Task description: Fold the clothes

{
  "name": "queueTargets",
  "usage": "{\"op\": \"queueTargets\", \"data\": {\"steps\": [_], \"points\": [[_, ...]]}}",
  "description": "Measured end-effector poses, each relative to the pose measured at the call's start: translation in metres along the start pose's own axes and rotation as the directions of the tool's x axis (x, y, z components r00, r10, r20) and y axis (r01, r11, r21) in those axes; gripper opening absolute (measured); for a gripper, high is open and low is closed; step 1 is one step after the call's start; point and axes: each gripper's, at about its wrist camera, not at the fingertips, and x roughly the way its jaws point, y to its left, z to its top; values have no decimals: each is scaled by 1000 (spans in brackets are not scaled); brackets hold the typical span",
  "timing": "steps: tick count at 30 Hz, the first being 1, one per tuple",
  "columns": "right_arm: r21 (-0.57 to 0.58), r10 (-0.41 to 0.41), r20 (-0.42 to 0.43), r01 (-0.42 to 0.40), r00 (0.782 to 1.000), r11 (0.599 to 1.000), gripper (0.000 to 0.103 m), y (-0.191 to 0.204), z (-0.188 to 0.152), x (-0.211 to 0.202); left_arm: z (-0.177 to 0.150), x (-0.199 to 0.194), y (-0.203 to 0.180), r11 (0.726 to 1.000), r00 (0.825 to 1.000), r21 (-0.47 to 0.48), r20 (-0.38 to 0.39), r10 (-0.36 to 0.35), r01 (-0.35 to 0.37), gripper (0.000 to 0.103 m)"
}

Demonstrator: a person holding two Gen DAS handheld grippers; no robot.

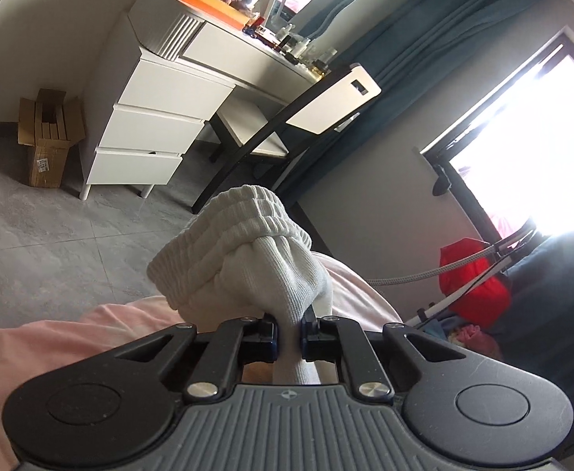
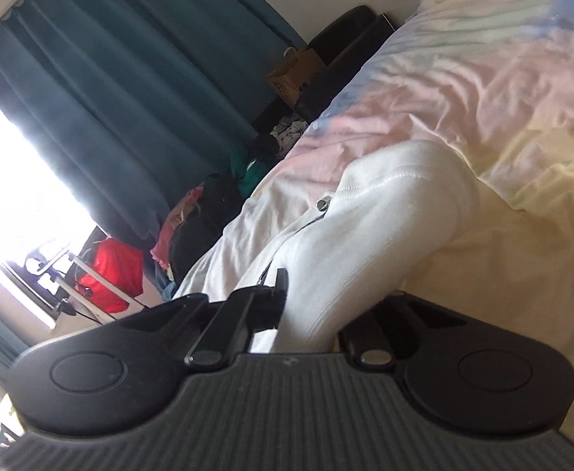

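White jacket — soft, floppy and light — is pinched in both claws. Left claw grips its ribbed hem just ahead; right claw grips cloth beside the zip, above the bed.

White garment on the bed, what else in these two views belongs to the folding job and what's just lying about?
Part of the job:
- white garment, pinched at two spots
- left gripper, shut on its ribbed cuff
- right gripper, shut on it
- bed beneath

Just lying about:
- white dresser
- chair
- cardboard box
- red bag
- teal curtain
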Motion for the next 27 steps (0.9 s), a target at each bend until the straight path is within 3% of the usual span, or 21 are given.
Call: {"op": "queueTargets", "data": {"steps": [9, 11, 14, 16, 20, 22, 24, 26, 27], "points": [[135, -15, -49, 21, 999, 991, 8, -51, -7, -101, 26, -103, 86, 1000, 992, 13, -126, 8, -7, 10], [155, -38, -86, 51, 996, 987, 8, -63, -8, -108, 22, -116, 107, 999, 984, 32, -177, 33, -27, 11], [114, -61, -119, 74, 991, 991, 8, -77, -11, -108, 15, -127, 143, 997, 957, 23, -280, 75, -72, 10], [137, -50, -133, 68, 990, 988, 8, -89, -15, -107, 13, -134, 167, 995, 954, 52, -284, 98, -87, 10], [182, -25, -155, 53, 988, 982, 9, -106, -22, -98, 8, -140, 198, 999, 959, 6, -279, 43, -43, 12], [206, 1, -162, 33, 987, 978, 10, -113, -24, -95, 6, -146, 196, 1000, 960, 19, -280, 24, -20, 16], [237, 32, -171, 10, 985, 971, 11, -120, -25, -92, 1, -156, 186, 993, 962, 116, -270, 46, -15, 22], [271, 62, -192, -8, 980, 963, 11, -124, -23, -89, -4, -168, 174, 976, 965, 218, -254, 72, -15, 39], [285, 80, -195, -21, 978, 958, 12, -125, -22, -89, -7, -175, 167, 970, 967, 244, -245, 76, -14, 42]]}}
